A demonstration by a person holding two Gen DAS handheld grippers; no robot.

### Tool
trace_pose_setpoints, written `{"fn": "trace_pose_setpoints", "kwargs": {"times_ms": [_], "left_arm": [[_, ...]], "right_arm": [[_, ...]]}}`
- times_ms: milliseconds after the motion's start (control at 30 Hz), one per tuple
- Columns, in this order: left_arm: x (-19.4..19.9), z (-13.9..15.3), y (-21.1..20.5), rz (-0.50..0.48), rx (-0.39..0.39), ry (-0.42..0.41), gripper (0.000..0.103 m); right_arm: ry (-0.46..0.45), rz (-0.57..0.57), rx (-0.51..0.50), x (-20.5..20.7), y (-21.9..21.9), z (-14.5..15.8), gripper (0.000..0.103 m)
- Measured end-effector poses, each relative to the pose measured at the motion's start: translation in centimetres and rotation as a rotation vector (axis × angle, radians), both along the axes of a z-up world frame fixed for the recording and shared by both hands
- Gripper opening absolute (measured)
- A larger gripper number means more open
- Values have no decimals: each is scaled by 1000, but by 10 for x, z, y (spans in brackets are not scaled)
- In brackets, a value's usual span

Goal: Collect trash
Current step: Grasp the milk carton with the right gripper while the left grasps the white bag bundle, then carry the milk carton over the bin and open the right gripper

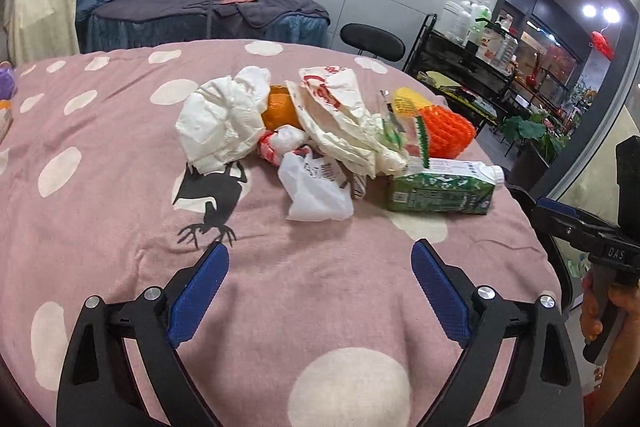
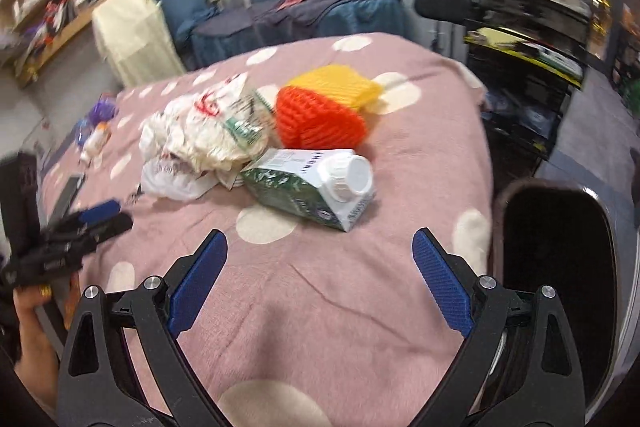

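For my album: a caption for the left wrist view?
Open left gripper faces a trash pile and green carton on pink cloth.

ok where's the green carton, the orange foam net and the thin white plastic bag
green carton (image 2: 298, 187), right wrist view, green printed side
orange foam net (image 2: 320, 125), right wrist view, front mesh
white plastic bag (image 1: 312, 193), left wrist view, middle

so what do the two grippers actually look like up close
Both match: the left gripper and right gripper have black angular plastic arms with triangular cut-outs, round silver bolts at the joints, and blue ribbed pads on the inner finger faces. Seen from the side, the right gripper's black body carries small pale lettering above a dark handle. No cables or sleeves are visible.
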State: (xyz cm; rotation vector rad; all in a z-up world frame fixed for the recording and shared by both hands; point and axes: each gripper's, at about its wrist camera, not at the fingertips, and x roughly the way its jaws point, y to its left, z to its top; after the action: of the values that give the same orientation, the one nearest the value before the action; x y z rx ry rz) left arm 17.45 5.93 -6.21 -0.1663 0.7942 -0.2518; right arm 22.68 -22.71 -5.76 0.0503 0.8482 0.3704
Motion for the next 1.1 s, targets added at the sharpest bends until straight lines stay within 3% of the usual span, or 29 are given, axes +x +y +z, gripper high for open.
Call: {"fn": "trace_pose_setpoints", "kwargs": {"times_ms": [133, 367, 433, 500, 567, 700, 800, 1100], "left_arm": [[23, -6, 6, 7, 1, 42, 81], [56, -12, 2, -19, -15, 97, 68], [62, -13, 0, -26, -12, 105, 61], [67, -15, -1, -23, -17, 116, 42], [69, -17, 0, -23, -51, 131, 26], [59, -19, 4, -13, -87, 126, 13], [47, -14, 4, -3, -84, 94, 9], [1, 10, -2, -4, -114, 1, 8]], "right_arm": [[-2, 114, -112, 29, 17, -4, 93], [73, 276, -182, 73, 30, -20, 92], [102, 327, -185, 83, 37, -27, 90], [116, 338, -215, 90, 43, -34, 72], [133, 347, -219, 94, 46, -37, 66], [140, 354, -176, 87, 48, -37, 58], [141, 338, -160, 74, 46, -35, 55], [82, 256, -65, 14, 28, -12, 54]]}}
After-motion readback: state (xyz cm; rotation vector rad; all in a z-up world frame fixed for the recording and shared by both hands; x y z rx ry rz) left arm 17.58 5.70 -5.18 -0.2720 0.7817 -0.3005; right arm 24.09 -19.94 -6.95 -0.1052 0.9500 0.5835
